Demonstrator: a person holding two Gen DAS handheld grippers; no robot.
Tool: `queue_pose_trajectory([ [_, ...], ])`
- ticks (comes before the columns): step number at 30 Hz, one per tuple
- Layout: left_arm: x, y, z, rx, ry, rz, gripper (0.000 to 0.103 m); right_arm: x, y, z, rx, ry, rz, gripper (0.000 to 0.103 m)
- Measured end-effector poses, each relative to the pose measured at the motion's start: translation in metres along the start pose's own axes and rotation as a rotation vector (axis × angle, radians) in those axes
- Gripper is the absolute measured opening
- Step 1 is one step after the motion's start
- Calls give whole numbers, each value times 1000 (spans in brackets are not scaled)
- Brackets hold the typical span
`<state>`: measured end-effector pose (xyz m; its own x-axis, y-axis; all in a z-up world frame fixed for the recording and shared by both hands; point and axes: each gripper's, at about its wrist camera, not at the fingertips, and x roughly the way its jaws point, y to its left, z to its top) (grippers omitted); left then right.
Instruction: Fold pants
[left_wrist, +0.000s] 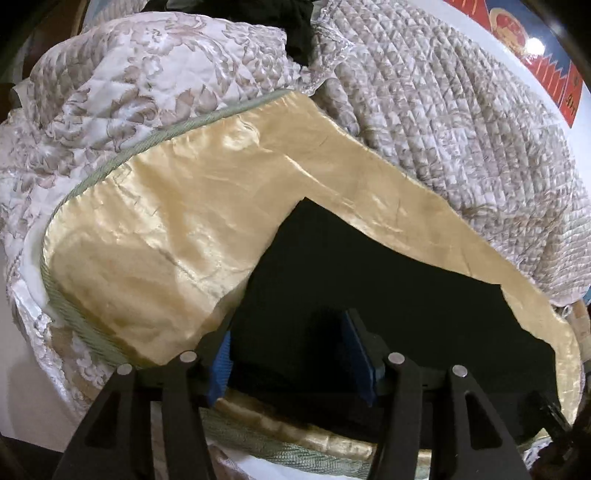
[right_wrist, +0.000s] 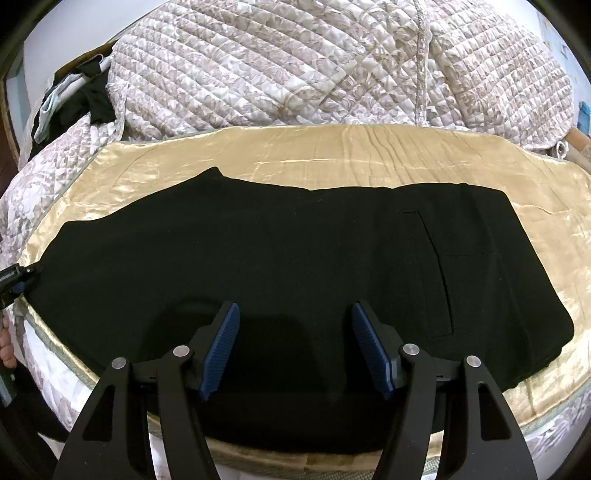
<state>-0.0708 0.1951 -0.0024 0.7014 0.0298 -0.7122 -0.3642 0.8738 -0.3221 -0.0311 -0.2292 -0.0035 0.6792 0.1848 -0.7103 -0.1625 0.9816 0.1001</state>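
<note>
The black matte pants (right_wrist: 280, 280) lie folded lengthwise into one long band, flat across the shiny golden satin sheet (right_wrist: 332, 155), a stitched pocket outline near their right end. The satin is creased and edged with pale green twisted cord (left_wrist: 62, 310). Beyond the pants, a quilted floral bedspread in white and taupe (right_wrist: 295, 62) is heaped up, dark clothes (right_wrist: 81, 99) bunched at its left. The right gripper (right_wrist: 293, 347) hangs over the pants' near edge, blue ribbed pads apart, gripping nothing. The left gripper (left_wrist: 288, 358) stands at the pants' left end, likewise parted and empty.
</note>
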Motion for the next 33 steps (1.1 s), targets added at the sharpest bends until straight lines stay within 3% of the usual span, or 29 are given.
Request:
queue_pose_trajectory([
  [4, 2, 5, 2, -34, -1, -16, 55, 0, -1, 1, 0, 1, 3, 64],
  [7, 5, 0, 3, -13, -3, 22, 45, 0, -1, 1, 1, 1, 5, 64],
  [10, 1, 1, 2, -7, -9, 40, 31, 0, -1, 1, 0, 2, 6, 64],
  [13, -1, 1, 2, -12, -3, 5, 15, 0, -2, 1, 6, 1, 12, 64],
  [19, 0, -9, 5, 18, 6, -18, 11, 0, -6, 3, 38, 4, 29, 64],
  [26, -22, -44, 17, 50, -22, -165, 9, -3, -17, 5, 124, 7, 87, 64],
  [33, -28, -135, 13, 168, 12, -339, 9, -7, -23, 7, 167, 11, 108, 64],
])
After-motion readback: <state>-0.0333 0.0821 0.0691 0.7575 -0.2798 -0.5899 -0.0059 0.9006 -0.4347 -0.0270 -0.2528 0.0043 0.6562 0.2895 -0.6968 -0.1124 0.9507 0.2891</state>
